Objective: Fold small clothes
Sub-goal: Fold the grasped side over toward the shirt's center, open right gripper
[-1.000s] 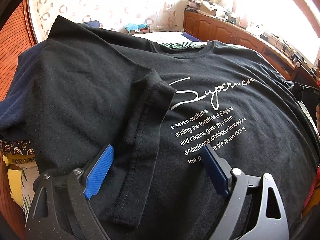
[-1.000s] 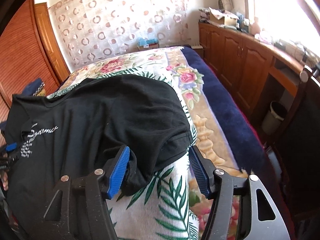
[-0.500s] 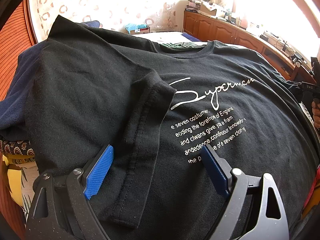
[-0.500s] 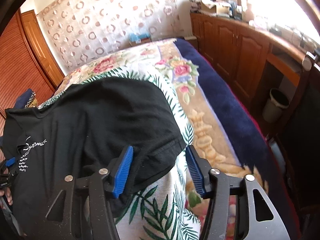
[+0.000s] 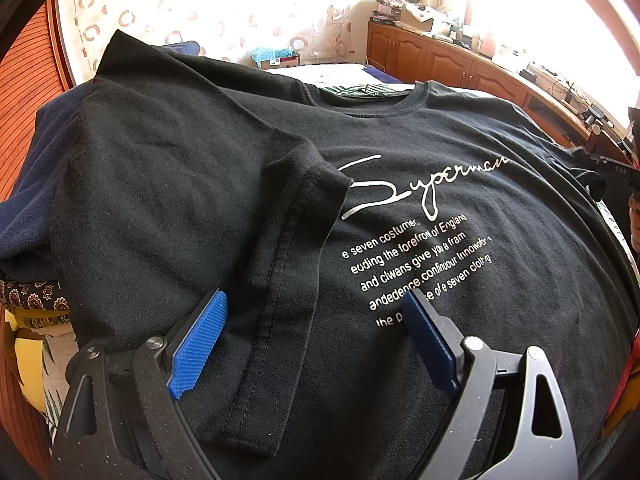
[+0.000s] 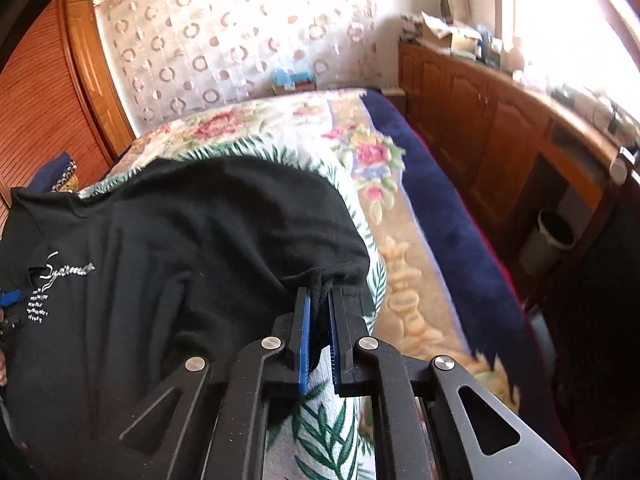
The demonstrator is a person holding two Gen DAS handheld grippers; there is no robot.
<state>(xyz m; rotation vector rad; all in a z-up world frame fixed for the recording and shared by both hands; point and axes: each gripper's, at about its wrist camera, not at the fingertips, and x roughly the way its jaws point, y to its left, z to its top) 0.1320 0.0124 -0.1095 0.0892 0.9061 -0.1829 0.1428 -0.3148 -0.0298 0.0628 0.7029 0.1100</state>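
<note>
One black T-shirt [image 5: 400,184] of soft knit, printed in white script, lies spread on the bed [image 6: 400,280] with one sleeve folded across its chest. The right tongs [image 6: 318,300] have just closed, pinching its hem. The left tongs [image 5: 316,320] stand wide open above it. Floral plush bedspread, wooden cabinets [image 6: 472,112].

A black T-shirt [image 5: 200,184] printed with white lettering [image 5: 416,256] is seen at the centre of the left wrist view, blue gripper pads [image 5: 198,344] at the lower edge. In the right wrist view, a bedspread [image 6: 360,160] patterned with pink roses and green fronds is shown at centre, bordered by a navy blanket [image 6: 452,240]; a cream curtain [image 6: 224,48] dotted with rings fills the upper left.
</note>
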